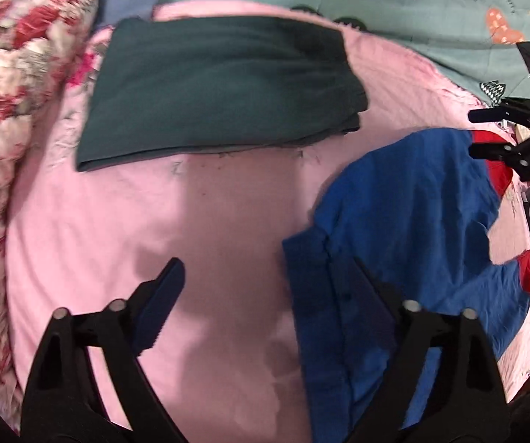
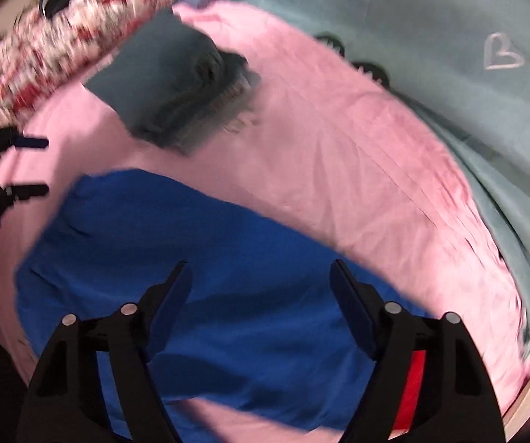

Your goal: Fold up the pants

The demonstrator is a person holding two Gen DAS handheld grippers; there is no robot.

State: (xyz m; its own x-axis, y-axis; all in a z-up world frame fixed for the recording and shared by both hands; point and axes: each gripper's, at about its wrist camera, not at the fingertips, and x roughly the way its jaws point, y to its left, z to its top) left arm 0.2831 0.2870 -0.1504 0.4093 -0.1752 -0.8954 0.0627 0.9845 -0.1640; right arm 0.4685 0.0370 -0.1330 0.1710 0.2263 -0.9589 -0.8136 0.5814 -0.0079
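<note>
Blue pants with red panels [image 1: 405, 221] lie spread on the pink sheet [image 1: 198, 221]; they also show in the right wrist view [image 2: 198, 258]. My left gripper [image 1: 268, 269] is open and empty, hovering over the pants' left edge and the sheet. My right gripper [image 2: 261, 277] is open and empty above the middle of the blue pants. The right gripper also shows at the right edge of the left wrist view [image 1: 475, 133], and the left gripper at the left edge of the right wrist view [image 2: 43, 166].
A folded dark green garment [image 1: 220, 88] lies at the back of the sheet, also in the right wrist view [image 2: 168, 88]. A red-and-white floral quilt [image 1: 17, 110] is bunched at the left. A teal blanket with hearts [image 1: 412, 0] lies behind.
</note>
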